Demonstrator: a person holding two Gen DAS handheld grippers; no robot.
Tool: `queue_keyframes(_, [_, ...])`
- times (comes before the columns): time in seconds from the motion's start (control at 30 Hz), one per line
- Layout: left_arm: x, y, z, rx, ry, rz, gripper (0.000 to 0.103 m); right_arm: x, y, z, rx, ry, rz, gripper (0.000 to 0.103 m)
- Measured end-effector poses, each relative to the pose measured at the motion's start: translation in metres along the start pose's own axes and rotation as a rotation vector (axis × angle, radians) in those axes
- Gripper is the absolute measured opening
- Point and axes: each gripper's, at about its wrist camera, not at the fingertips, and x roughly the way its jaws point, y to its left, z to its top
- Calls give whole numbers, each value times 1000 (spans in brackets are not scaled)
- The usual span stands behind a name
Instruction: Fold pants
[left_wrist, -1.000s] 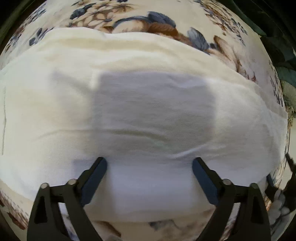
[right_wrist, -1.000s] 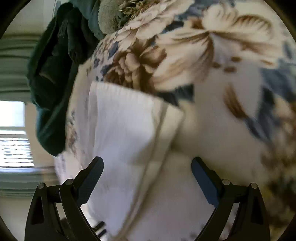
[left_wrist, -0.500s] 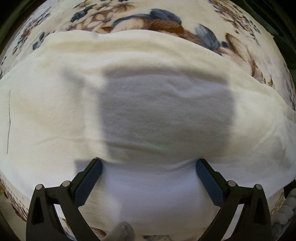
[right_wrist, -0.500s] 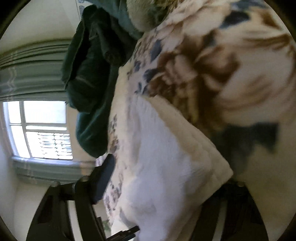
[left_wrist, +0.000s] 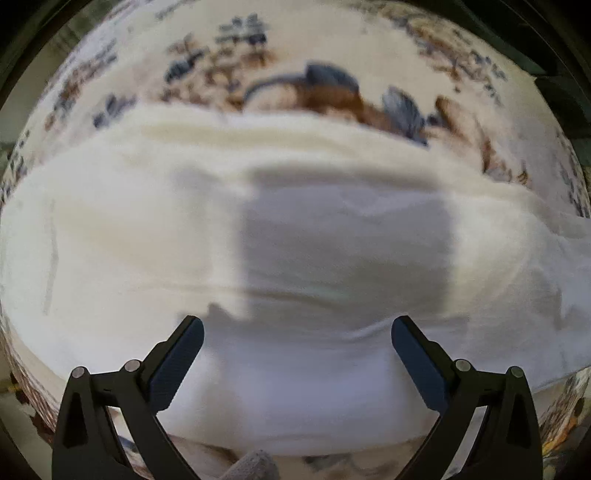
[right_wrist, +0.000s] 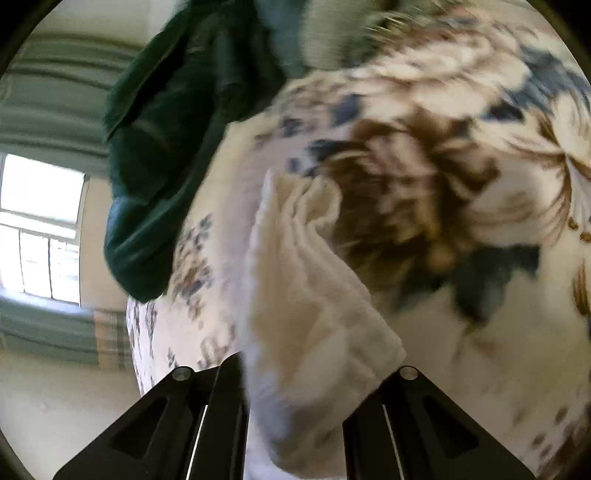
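The cream white pants (left_wrist: 147, 229) lie folded across a floral bedspread (left_wrist: 295, 48) and fill most of the left wrist view. My left gripper (left_wrist: 297, 341) is open just above the pants, its shadow falling on the cloth. In the right wrist view my right gripper (right_wrist: 314, 398) is shut on a bunched end of the pants (right_wrist: 306, 295), which rises from between the fingers and lifts off the bedspread (right_wrist: 480, 184). The fingertips are hidden by the cloth.
A dark green garment (right_wrist: 166, 147) lies on the bed beyond the pants. A window (right_wrist: 37, 229) and green curtains are at the left. A grey gloved fingertip (left_wrist: 255, 465) shows at the bottom of the left wrist view.
My right gripper has closed on the end of the pants and lifted it, bunching the cloth. My left gripper stayed open and drew back slightly over the pants.
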Motion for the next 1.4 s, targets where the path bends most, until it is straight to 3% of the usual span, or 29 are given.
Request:
queue_keyframes(0.2, [-43,33,6,14,-109,15,103,-11,87,-50,-116,30,42,7])
queue_keyframes(0.4, [-63,119,-4,-91,-107,-31,103,10,165,-130,-231,102,73,7])
queue_keyframes(0.7, [-65,258,-26,-260,-115,-1,103,102,233,-277,-401,273,39,7])
queue_keyframes(0.87, [-53,310,-37,-346,-90,19,103,161,250,-350,-524,380,-69,8])
queue_keyframes(0.9, [-51,316,-39,-357,-87,16,103,174,254,-365,-552,400,-114,9])
queue_keyframes(0.93, [-49,322,-40,-373,-83,13,103,178,258,-374,-566,415,-137,17])
queue_keyframes(0.97, [-48,329,-41,-391,-82,6,103,185,260,-384,-573,459,-147,35])
queue_keyframes(1.0, [-49,331,-41,-400,-83,1,103,190,267,-395,-576,531,-123,45])
queue_keyframes(1.03, [-49,335,-41,-412,-84,-7,103,189,272,-401,-572,585,-76,64])
queue_keyframes(1.07, [-50,337,-41,-419,-86,-13,103,189,274,-402,-563,615,-41,74])
queue_keyframes(1.13, [-53,337,-38,-430,-89,-33,103,170,277,-395,-545,619,-4,75])
queue_keyframes(1.17, [-54,335,-35,-433,-91,-53,103,163,276,-389,-538,606,-8,81])
queue_keyframes(1.27, [-55,319,-25,-425,-103,-128,103,135,259,-348,-514,521,-88,87])
queue_keyframes(1.4, [-40,276,-2,-346,-53,-191,103,110,233,-305,-539,417,-282,91])
